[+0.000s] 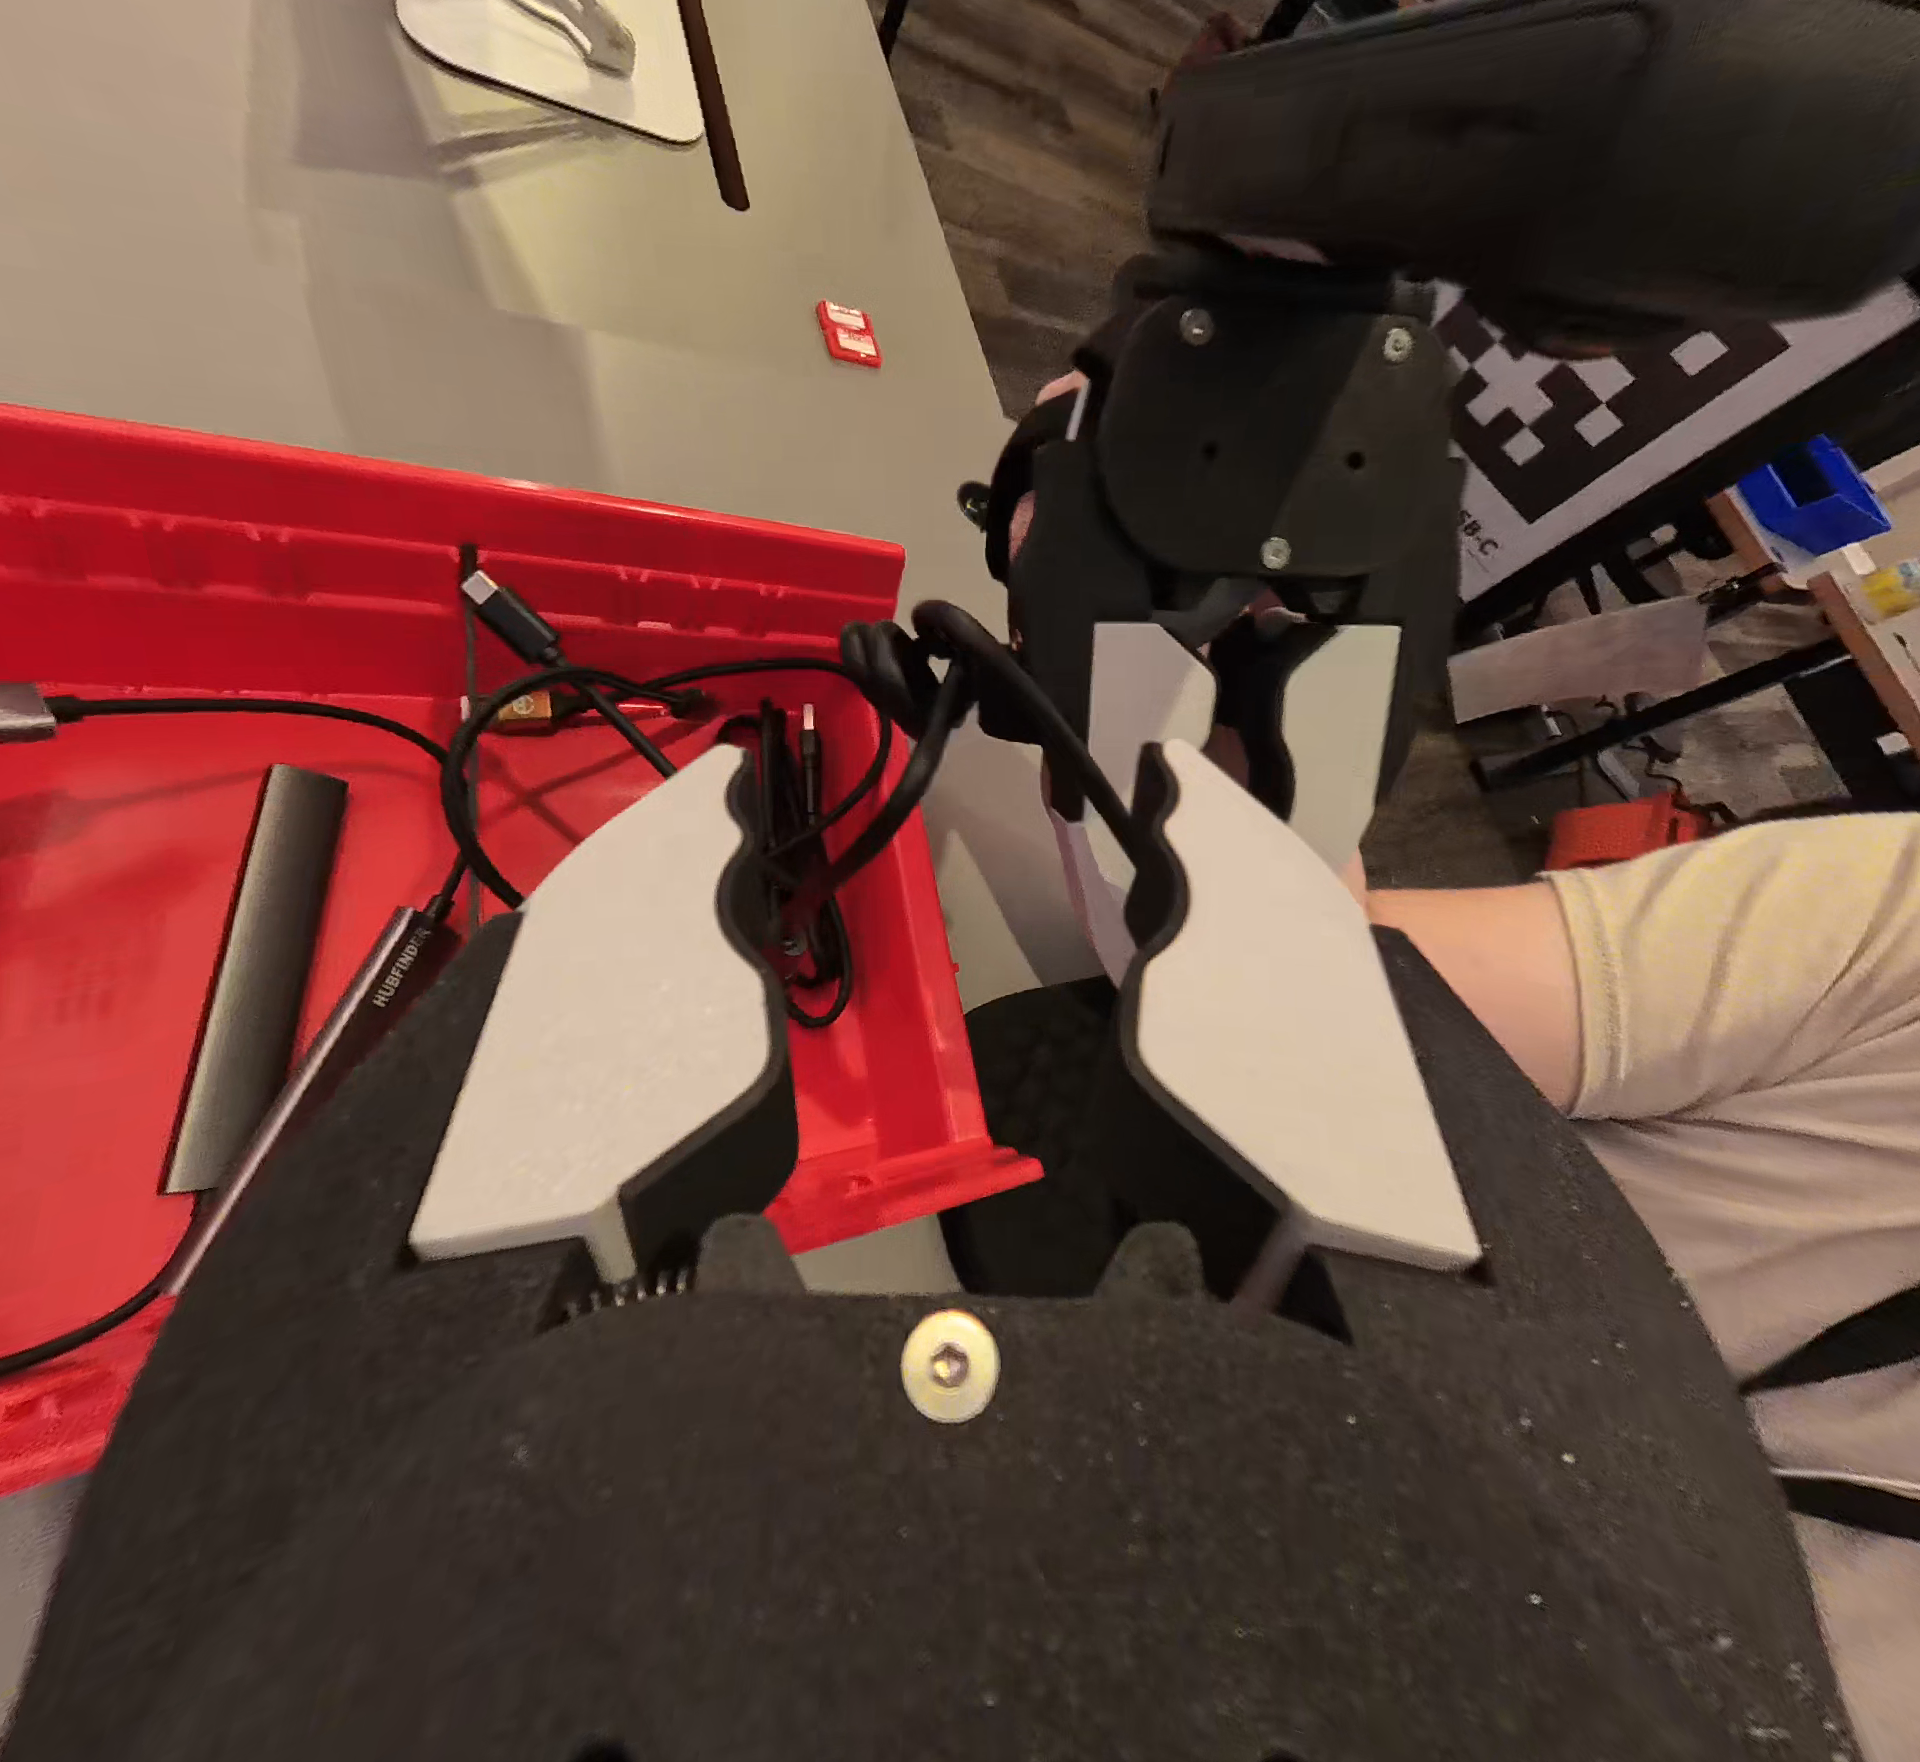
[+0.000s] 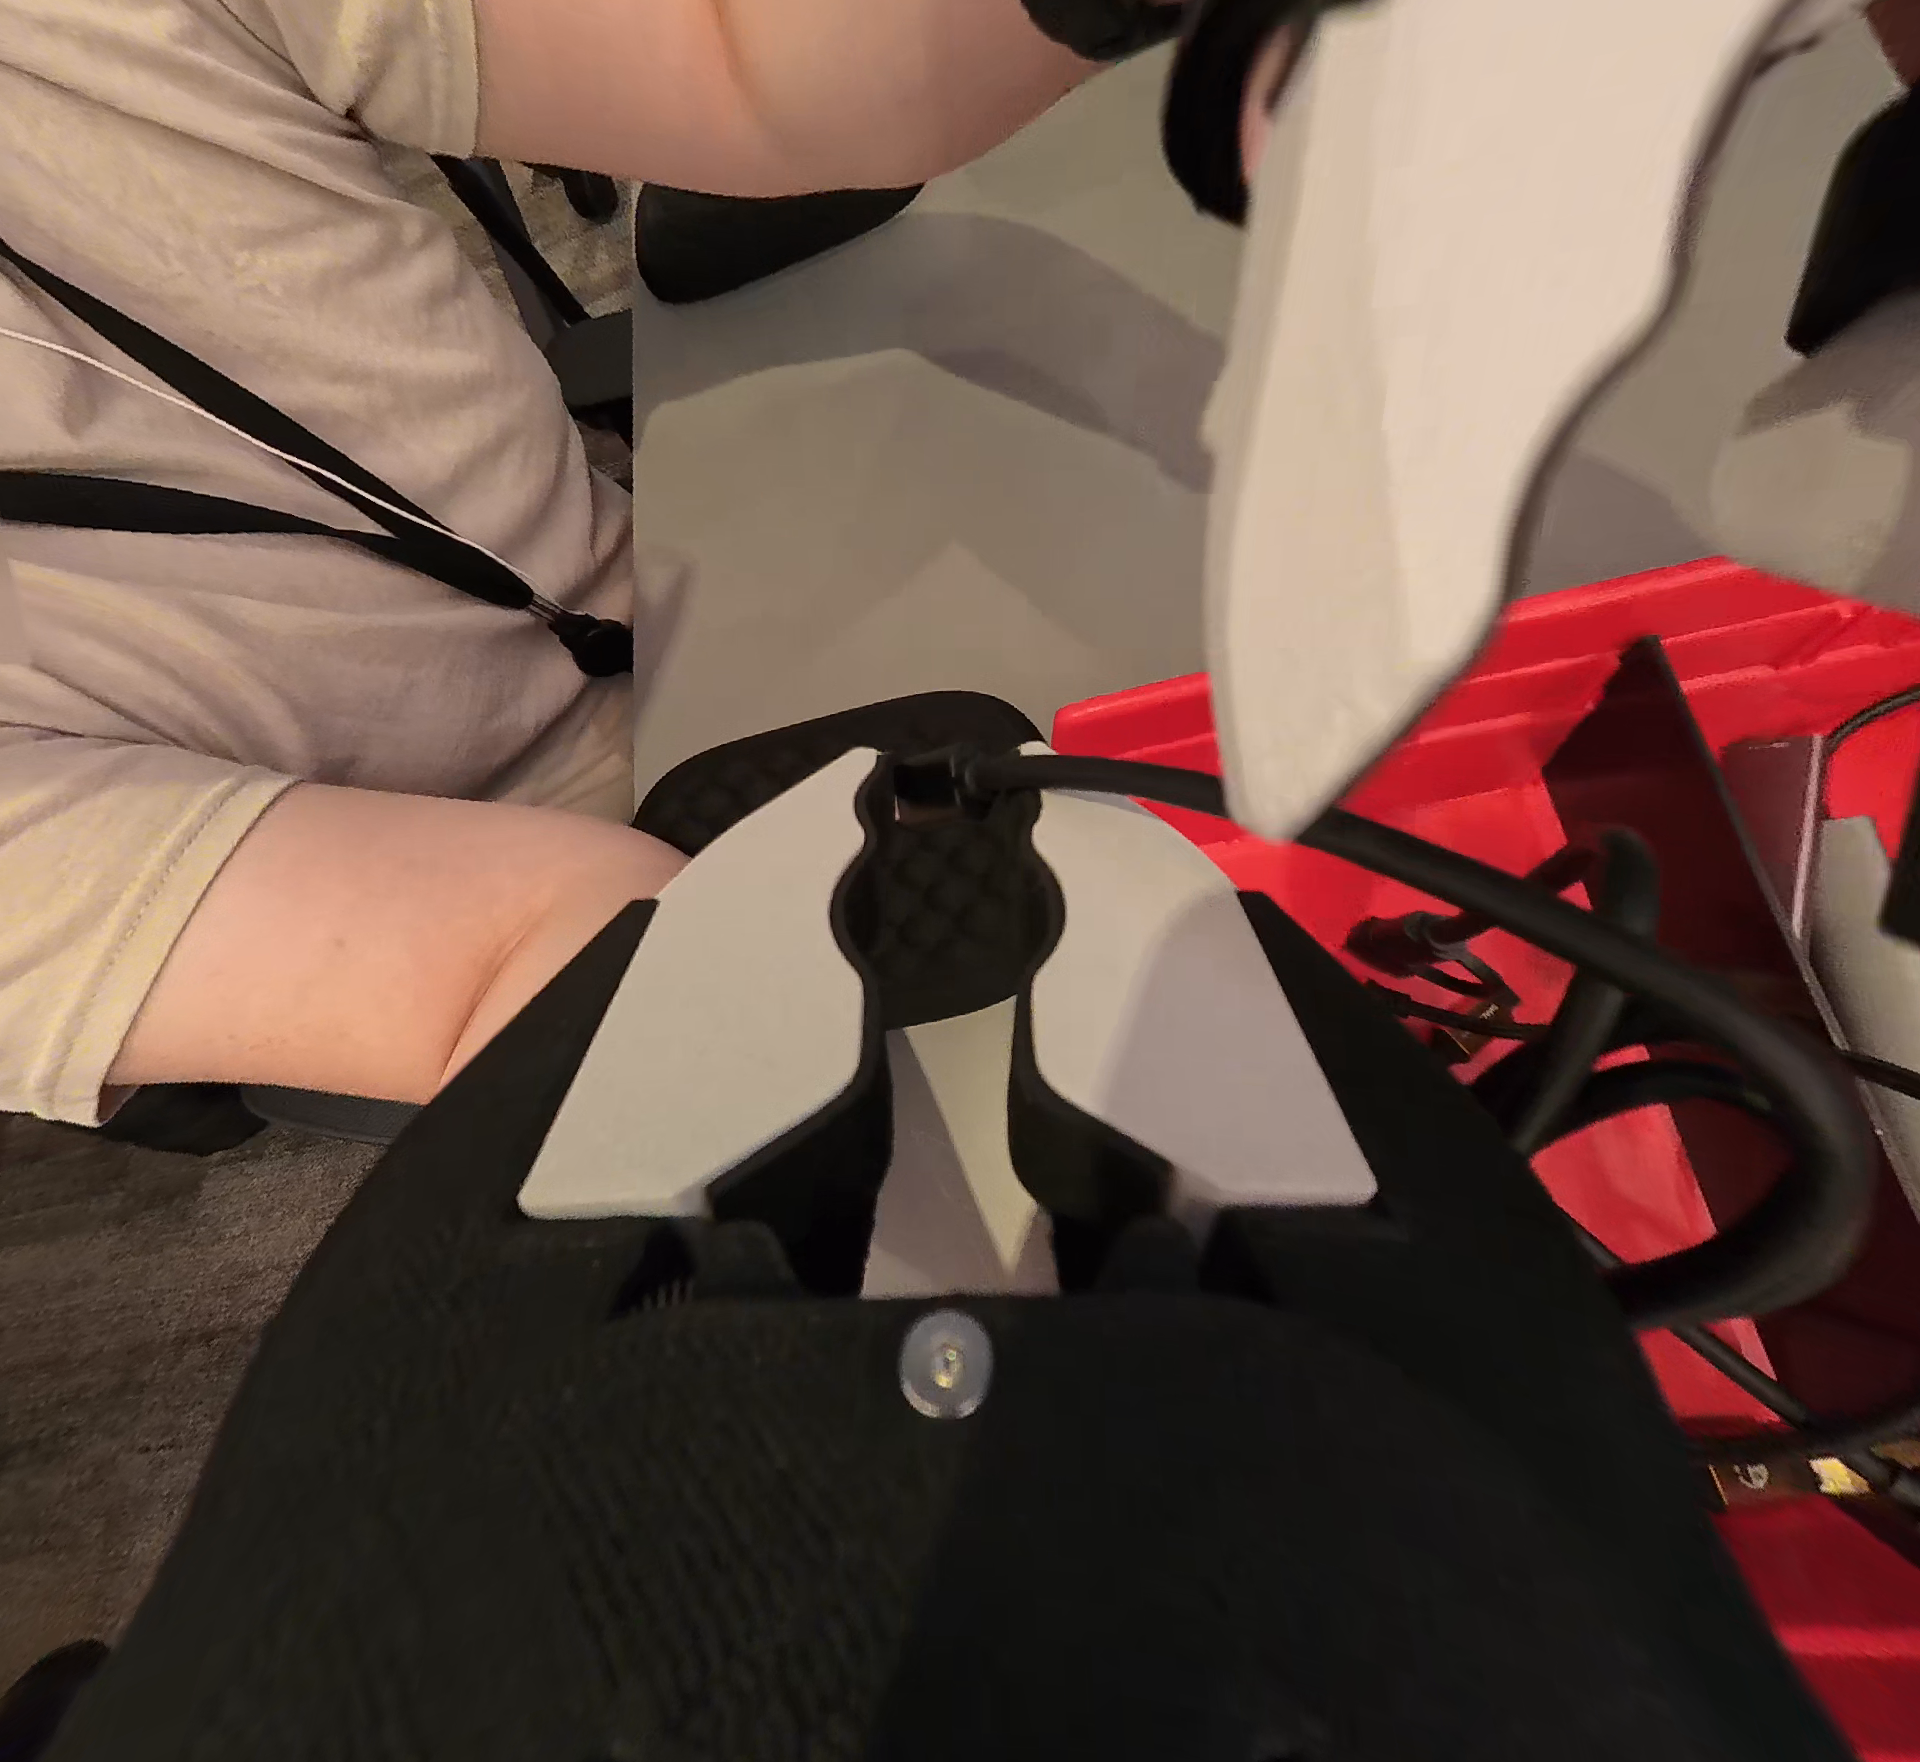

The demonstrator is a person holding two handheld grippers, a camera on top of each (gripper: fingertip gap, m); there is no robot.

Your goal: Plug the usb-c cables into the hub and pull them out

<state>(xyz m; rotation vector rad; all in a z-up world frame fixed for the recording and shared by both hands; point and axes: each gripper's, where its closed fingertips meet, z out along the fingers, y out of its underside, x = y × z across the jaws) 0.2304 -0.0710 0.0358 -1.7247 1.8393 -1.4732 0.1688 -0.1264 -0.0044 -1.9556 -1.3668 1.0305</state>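
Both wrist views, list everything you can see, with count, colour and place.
tray: one, red, on the table
table: one, grey
hub: one, dark grey, in the tray
bar: one, dark grey, left of the hub
cables: several, black, tangled at the tray's right end
card: one, red, beyond the tray
left gripper: open, over the tray's right edge
right gripper: shut on a black cable plug

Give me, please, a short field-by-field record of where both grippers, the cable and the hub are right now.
left gripper: open, above the red tray's right edge
right gripper: shut on the black cable's plug, beside the tray over the grey table
black cable: runs from the right gripper back into the tray
hub: slim, grey, lying in the tray
spare cables: bundled in the tray's corner
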